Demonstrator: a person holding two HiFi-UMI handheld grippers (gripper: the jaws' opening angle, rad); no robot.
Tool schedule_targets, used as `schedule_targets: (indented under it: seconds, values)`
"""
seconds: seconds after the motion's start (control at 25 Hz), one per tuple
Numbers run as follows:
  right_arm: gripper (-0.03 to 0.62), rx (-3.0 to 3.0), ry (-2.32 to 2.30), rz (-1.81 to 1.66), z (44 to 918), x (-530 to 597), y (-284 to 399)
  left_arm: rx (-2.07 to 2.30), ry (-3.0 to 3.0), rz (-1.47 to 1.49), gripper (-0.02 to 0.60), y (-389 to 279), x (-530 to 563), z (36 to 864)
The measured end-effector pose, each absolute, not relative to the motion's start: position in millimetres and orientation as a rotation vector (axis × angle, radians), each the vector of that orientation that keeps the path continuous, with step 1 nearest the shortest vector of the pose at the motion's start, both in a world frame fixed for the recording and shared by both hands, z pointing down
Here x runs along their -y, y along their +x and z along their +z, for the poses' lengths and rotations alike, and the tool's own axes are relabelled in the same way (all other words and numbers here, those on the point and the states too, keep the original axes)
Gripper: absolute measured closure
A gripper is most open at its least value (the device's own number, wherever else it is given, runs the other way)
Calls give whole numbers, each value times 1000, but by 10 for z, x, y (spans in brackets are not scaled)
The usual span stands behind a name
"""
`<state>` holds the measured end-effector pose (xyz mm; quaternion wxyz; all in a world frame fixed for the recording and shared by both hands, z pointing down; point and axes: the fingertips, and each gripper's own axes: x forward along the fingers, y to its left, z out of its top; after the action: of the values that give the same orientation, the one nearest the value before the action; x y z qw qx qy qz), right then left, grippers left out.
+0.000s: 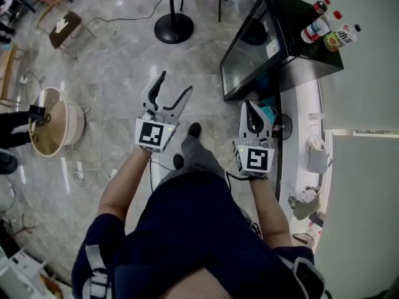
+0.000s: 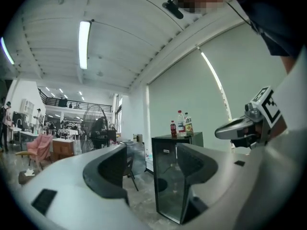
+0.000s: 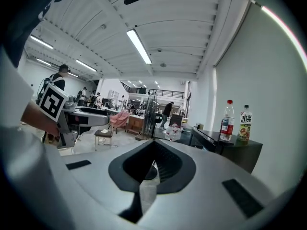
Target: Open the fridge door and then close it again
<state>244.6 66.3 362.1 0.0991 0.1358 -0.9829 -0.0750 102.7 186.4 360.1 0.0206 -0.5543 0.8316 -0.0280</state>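
Hovering near the fridge (image 1: 293, 55), left gripper (image 1: 176, 83) jaws gape empty, right gripper (image 1: 251, 108) jaws are pressed together, empty; its door (image 1: 249, 58) seemingly closed, so opening and closing remain.

the head view looks steeply down on the fridge (image 1: 255, 48); both gripper views look level from nearby, sharing its bottles (image 2: 181, 124).

One fridge (image 1: 249, 58), three bottles (image 1: 315, 27) on it, one floor fan (image 1: 173, 27), one left gripper (image 1: 176, 83), one right gripper (image 1: 250, 106)
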Motion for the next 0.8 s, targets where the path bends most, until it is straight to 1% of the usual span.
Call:
schedule_targets:
  seconds: [0.36, 0.56, 0.8]
  values:
    - [576, 2868, 522, -120, 3889, 304, 1349, -2373, -1956, -130, 265, -34, -380, 3740]
    - [576, 2854, 585, -107, 3916, 765, 996, -2264, -2087, -118, 265, -445, 430, 3791]
    - [576, 2827, 715, -114, 4016, 1185, 669, -2090, -2279, -170, 265, -753, 1256, 4099]
